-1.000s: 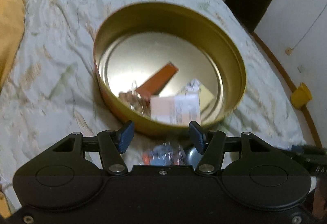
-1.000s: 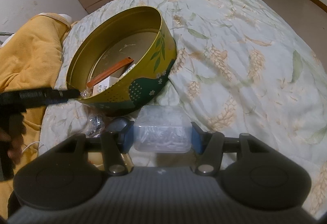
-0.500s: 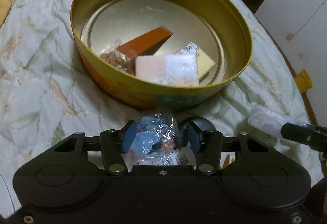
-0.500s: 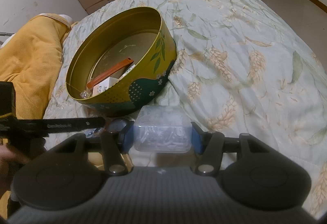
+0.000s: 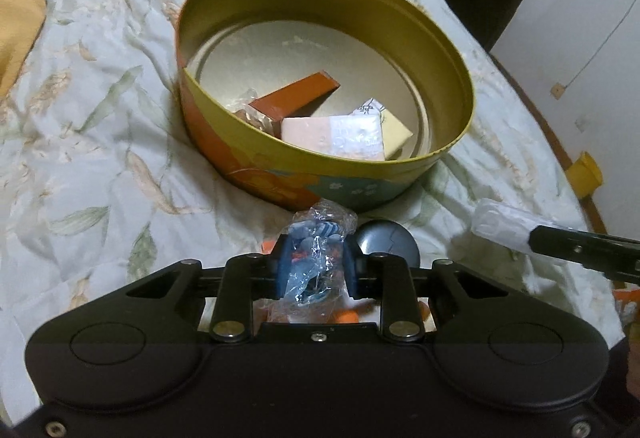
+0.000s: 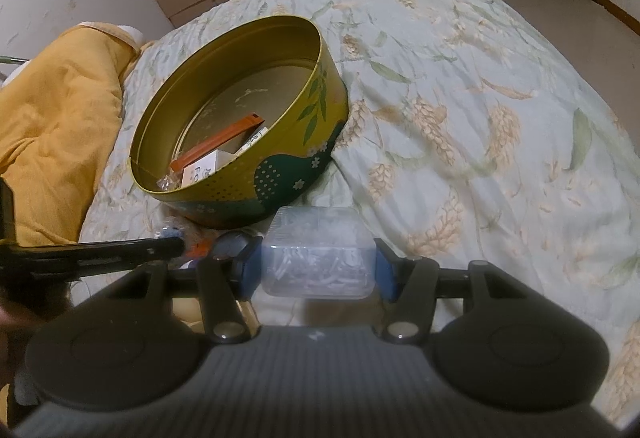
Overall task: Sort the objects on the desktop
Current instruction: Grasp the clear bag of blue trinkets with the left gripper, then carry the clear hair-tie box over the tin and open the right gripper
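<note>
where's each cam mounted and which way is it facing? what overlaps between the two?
Left wrist: on the left gripper, looking down along its closing jaws at a clear bag of small blue items between the pads, the round tin beyond.
Right wrist: on the right gripper, angled down over the bedspread; jaws grip a clear plastic box. A blurred hand shows at the left edge.
Shared: tin, bedspread, yellow blanket; each view shows the other gripper's arm.

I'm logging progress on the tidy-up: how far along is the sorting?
Partway. Done: the tin already holds a brown box and a pink box. In hand: the left gripper is closing on a plastic bag; the right gripper holds a clear box. Left: a grey disc outside the tin.
</note>
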